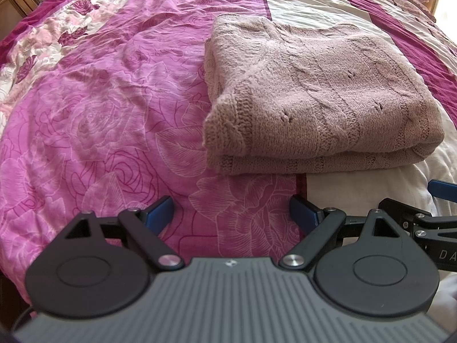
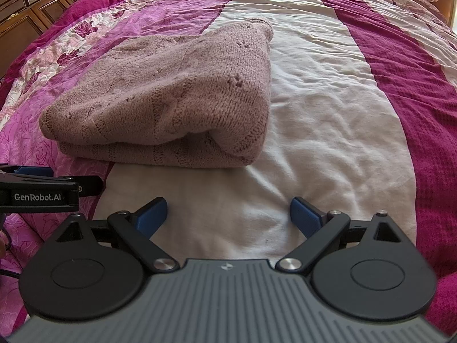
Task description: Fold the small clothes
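Left gripper [image 1: 231,214] jaws wide apart, nothing between the blue pads, hovering over pink rose-print bedspread [image 1: 100,100]. Right gripper [image 2: 228,217] also spread wide and empty, over the cream stripe [image 2: 328,114]. Folded pink knit sweater [image 1: 314,100] lies flat just ahead of both, near folded edge facing the grippers, straddling the pink/cream seam. Bare bedding on both sides of the sweater. Wooden headboard panels [image 2: 25,8] far left. Grippers near each other, apart from the sweater.

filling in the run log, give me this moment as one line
sweater: folded on bedspread | left gripper: open, empty | right gripper: open, empty | both short of sweater
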Demonstrator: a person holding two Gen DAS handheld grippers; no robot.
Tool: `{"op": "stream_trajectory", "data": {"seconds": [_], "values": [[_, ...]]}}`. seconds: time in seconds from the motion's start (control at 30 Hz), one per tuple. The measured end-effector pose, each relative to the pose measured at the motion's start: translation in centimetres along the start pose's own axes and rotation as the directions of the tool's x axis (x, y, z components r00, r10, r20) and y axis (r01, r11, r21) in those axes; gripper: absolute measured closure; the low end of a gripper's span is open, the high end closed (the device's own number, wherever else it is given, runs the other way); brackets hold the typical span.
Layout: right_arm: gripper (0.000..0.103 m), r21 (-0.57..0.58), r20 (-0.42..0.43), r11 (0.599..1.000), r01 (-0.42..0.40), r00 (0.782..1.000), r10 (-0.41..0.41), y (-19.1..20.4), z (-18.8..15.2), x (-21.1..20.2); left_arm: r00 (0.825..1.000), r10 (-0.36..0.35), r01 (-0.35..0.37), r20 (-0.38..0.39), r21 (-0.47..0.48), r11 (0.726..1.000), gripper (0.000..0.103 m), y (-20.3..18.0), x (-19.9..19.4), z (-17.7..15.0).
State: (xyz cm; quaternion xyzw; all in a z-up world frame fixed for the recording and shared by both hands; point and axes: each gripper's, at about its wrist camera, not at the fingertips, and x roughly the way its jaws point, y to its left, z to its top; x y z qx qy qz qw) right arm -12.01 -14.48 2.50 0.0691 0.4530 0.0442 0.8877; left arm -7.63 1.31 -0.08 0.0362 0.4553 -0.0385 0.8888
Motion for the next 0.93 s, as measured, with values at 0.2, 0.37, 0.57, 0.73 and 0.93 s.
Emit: {"op": "stream_trajectory", "data": {"seconds": [0.2,0.37,0.57,0.73,0.93], "values": [[0.006,0.000,0.000,1.000,0.000,1.000,0.000,0.01,0.00,0.00,1.000,0.000,0.000,0.000,0.000,1.000,0.013,0.00,-0.01,0.00],[0.006,-0.001,0.000,1.000,0.001,1.000,-0.001,0.02,0.00,0.00,1.000,-0.001,0.001,0.000,-0.001,1.000,0.013,0.05,-0.01,0.00],[0.006,0.006,-0.005,1.000,0.001,1.000,-0.001,0.02,0.04,0.04,1.000,-0.005,0.005,-0.004,-0.002,1.000,0.014,0.05,0.04,-0.02],[0.006,0.008,-0.007,1.000,0.004,1.000,-0.004,0.07,-0.03,-0.02,1.000,-0.009,0.009,-0.004,-0.003,1.000,0.014,0.09,0.02,0.01],[0.006,0.012,-0.013,1.000,0.010,1.000,-0.010,0.08,-0.09,-0.13,1.000,-0.004,0.004,0.000,0.006,1.000,0.013,-0.08,0.01,-0.03]]}}
